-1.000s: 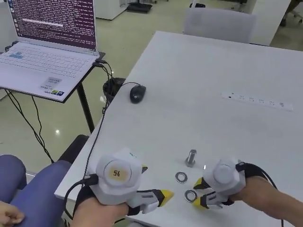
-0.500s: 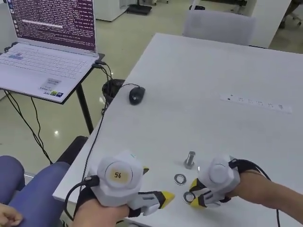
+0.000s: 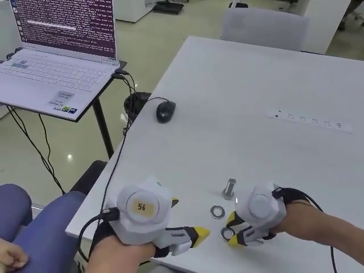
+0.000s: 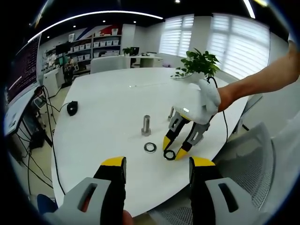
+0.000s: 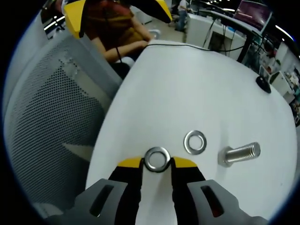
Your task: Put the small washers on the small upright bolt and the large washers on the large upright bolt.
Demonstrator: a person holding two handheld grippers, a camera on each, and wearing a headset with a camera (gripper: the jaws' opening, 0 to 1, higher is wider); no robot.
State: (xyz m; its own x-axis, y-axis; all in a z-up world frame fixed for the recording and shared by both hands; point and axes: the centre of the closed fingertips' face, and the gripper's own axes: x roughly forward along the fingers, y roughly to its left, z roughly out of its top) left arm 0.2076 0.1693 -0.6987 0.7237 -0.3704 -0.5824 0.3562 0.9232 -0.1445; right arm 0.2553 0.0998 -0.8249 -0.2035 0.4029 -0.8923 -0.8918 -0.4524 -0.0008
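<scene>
One steel bolt (image 3: 230,189) stands upright on the white table (image 3: 244,102); it is also in the left gripper view (image 4: 146,125) and the right gripper view (image 5: 239,153). A loose washer (image 3: 217,212) (image 4: 150,147) (image 5: 195,141) lies flat just in front of it. A second washer (image 3: 227,233) (image 4: 169,154) (image 5: 157,159) is pinched between the yellow tips of my right gripper (image 3: 230,234) (image 5: 157,162), down at the tabletop near the front edge. My left gripper (image 3: 196,234) (image 4: 158,164) hovers open to the left with nothing between its jaws.
A black mouse (image 3: 165,111) and its cable lie at the table's left side. A white power strip (image 3: 310,121) rests far right. A laptop (image 3: 51,68) stands on a side stand to the left. A grey chair (image 3: 264,28) is behind the table, a mesh chair (image 5: 51,126) at its front.
My right gripper has slid a little to the left and its tips have come in around the nearer washer. The left gripper, bolt and other washer stay put.
</scene>
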